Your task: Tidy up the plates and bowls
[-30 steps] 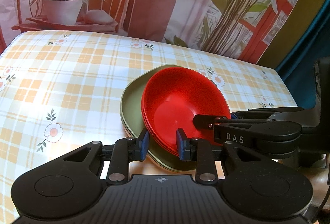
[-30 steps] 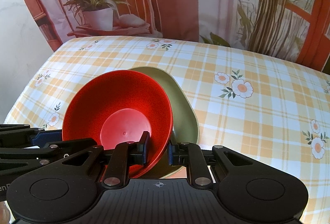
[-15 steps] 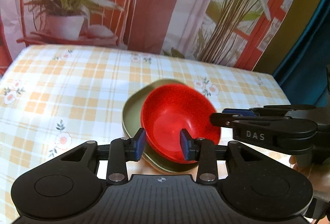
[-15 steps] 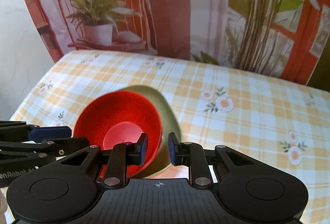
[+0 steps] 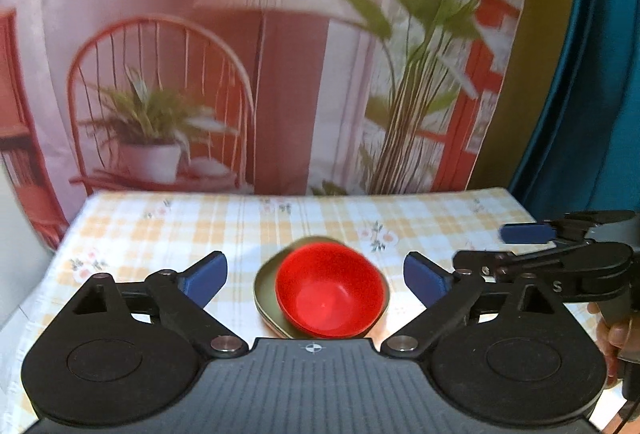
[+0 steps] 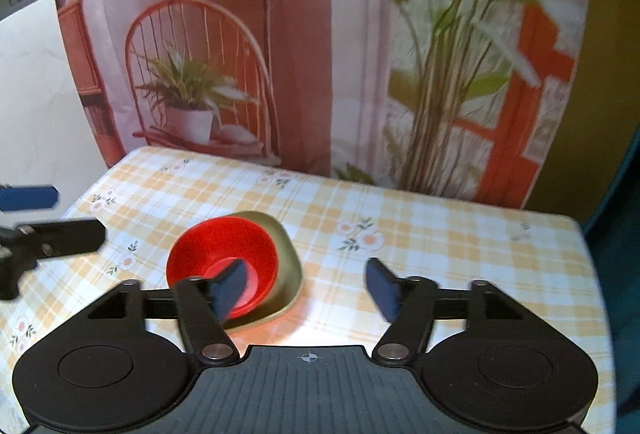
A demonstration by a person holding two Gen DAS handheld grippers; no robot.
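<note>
A red bowl sits nested on an olive-green plate on the checked tablecloth. It also shows in the right wrist view, the bowl on the plate. My left gripper is open and empty, pulled back and raised above the stack. My right gripper is open and empty, also pulled back; its left fingertip hides part of the bowl. The right gripper shows at the right of the left wrist view.
The table carries a yellow checked cloth with flowers. A printed backdrop with a chair, lamp and plants hangs behind the far edge. A teal curtain stands at the right.
Both grippers have opened and drawn back and up from the red bowl and plate. The stack now looks smaller and rests on the table, released.
</note>
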